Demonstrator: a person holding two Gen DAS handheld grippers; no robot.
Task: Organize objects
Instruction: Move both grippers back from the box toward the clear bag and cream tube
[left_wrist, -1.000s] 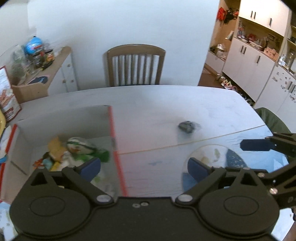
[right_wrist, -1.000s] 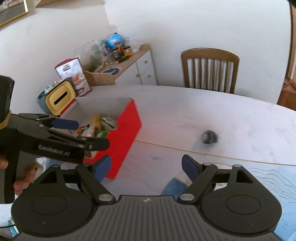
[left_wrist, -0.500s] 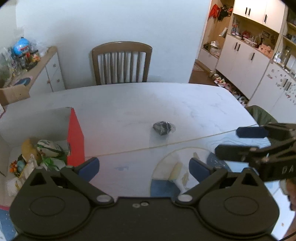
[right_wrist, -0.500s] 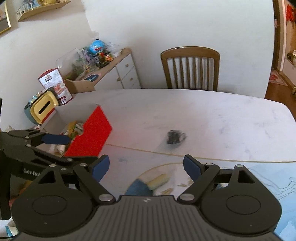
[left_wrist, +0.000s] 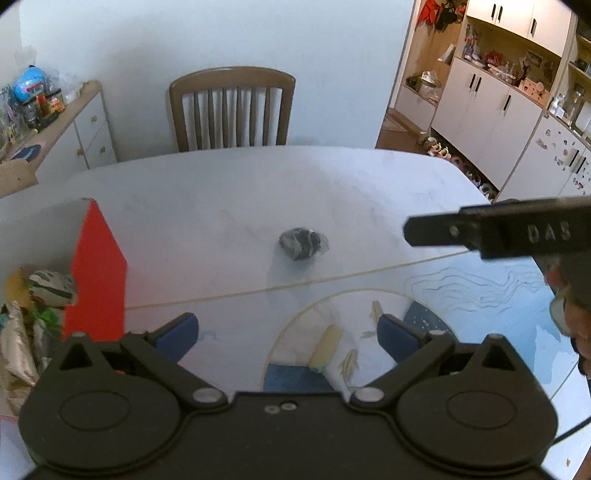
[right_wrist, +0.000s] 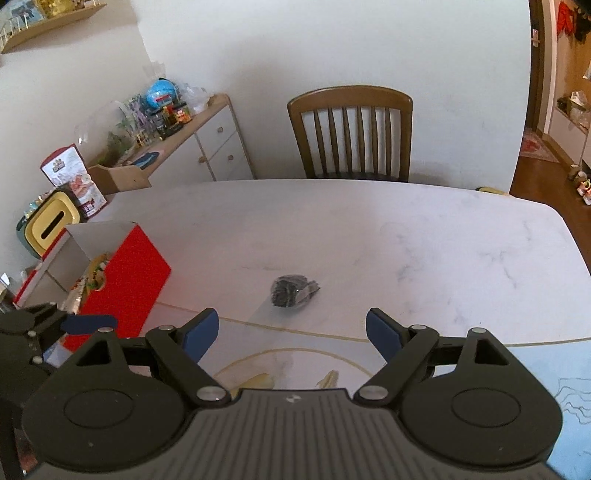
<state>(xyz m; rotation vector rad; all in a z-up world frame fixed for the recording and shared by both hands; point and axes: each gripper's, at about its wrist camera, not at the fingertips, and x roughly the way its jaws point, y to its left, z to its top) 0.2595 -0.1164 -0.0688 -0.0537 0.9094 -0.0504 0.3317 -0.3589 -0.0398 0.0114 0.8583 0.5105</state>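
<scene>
The step in hand looked like the approach to the last loose item: a small dark packet (right_wrist: 293, 291) lay alone on the white table (right_wrist: 424, 236), at about twelve o'clock from the right gripper (right_wrist: 291, 334), whose jaws stood wide apart with nothing between them. The left gripper (left_wrist: 286, 334) was likewise spread and empty, the packet (left_wrist: 303, 243) just past it at twelve o'clock. The next move probably called for lowering one pair of jaws around the packet, pinching it, and carrying it toward nine o'clock to the red box (right_wrist: 125, 273), which already held a heap of wrapped snacks (left_wrist: 35, 306).
</scene>
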